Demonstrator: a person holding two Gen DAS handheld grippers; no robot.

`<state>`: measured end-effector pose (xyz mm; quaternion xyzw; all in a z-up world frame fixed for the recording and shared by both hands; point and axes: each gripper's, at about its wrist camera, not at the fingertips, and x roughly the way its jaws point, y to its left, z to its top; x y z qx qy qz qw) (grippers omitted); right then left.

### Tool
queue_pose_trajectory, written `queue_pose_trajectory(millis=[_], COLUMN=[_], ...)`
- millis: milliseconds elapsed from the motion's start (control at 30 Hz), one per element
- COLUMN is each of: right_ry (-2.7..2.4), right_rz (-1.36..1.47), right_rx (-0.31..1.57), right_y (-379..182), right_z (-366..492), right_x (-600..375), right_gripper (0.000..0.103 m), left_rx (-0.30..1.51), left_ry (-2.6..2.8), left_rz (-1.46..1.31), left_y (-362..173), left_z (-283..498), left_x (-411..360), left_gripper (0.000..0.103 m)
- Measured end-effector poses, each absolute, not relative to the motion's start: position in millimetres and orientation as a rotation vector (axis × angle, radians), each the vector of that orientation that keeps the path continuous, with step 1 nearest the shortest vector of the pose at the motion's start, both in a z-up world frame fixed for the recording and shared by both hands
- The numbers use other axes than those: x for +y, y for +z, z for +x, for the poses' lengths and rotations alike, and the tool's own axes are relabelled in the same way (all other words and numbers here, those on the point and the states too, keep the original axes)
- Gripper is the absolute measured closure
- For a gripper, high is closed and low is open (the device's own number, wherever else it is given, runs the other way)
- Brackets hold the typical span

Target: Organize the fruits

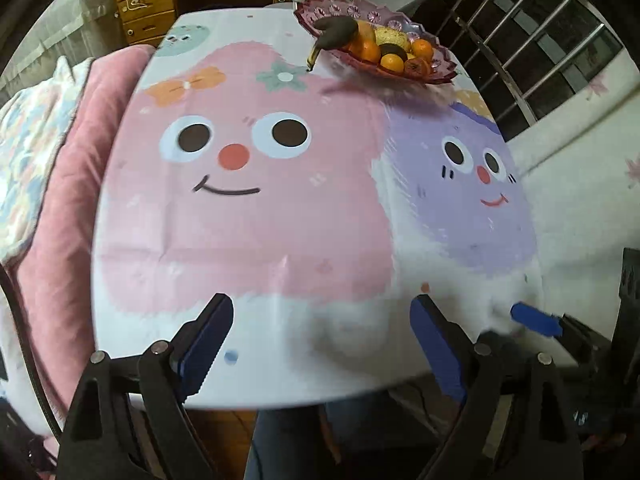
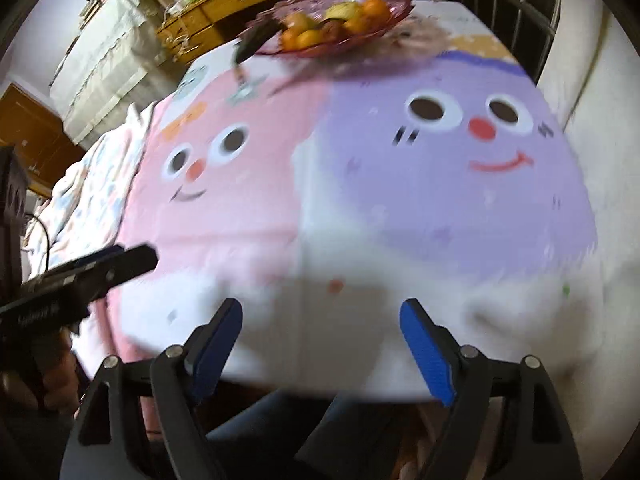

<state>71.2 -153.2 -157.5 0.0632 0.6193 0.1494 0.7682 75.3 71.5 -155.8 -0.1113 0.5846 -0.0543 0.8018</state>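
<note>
The left hand-held gripper (image 1: pixel 322 336) hangs over the near edge of the table (image 1: pixel 248 240), its blue-padded jaws spread wide with nothing between them. The right hand-held gripper (image 2: pixel 320 340) hangs beside it over the same edge, equally wide and empty. The cartoon-printed tablecloth (image 2: pixel 420 208) lies bare between them and the far edge. There, near the far right corner, sits the pink glass fruit bowl (image 1: pixel 440 68) holding oranges (image 1: pixel 392 62) and a blackened banana (image 1: pixel 334 34) that overhangs its rim
</note>
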Motion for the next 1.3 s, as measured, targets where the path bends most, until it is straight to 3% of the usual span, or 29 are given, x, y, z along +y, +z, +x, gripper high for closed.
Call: queue_pose_trajectory(millis=[267, 433, 500, 633, 1300], right_ry=[0.413, 0.391, 0.39, 0.35, 0.274], right_rz=[0.045, 0.051, 0.069, 0.053, 0.051], right_rx=[1.268, 1.224, 1.188, 1.145, 1.029], right_y=[-78.7, -24.0, -3.3, 14.6, 16.6], right_z=[38.8, 41.4, 42.8, 42.0, 31.5], right_x=[-143.6, -156.4, -162.4, -165.5, -174.5], right_gripper=[0.008, 0.007, 0.006, 0.005, 0.0], left_rx=[1.162, 1.063, 1.018, 0.953, 0.939], left_ry=[-0.076, -0.046, -0.055, -0.106, 0.019], left_rz=[-0.273, -0.251, -0.245, -0.213, -0.119], left_y=[-70.9, -17.7, 3.8, 33.3, 19.8], left_z=[37.6, 32.2, 31.8, 28.0, 32.3], left_x=[71.3, 72.1, 72.0, 61.6, 25.0], left_gripper=[0.012, 0.011, 0.003, 0.002, 0.001])
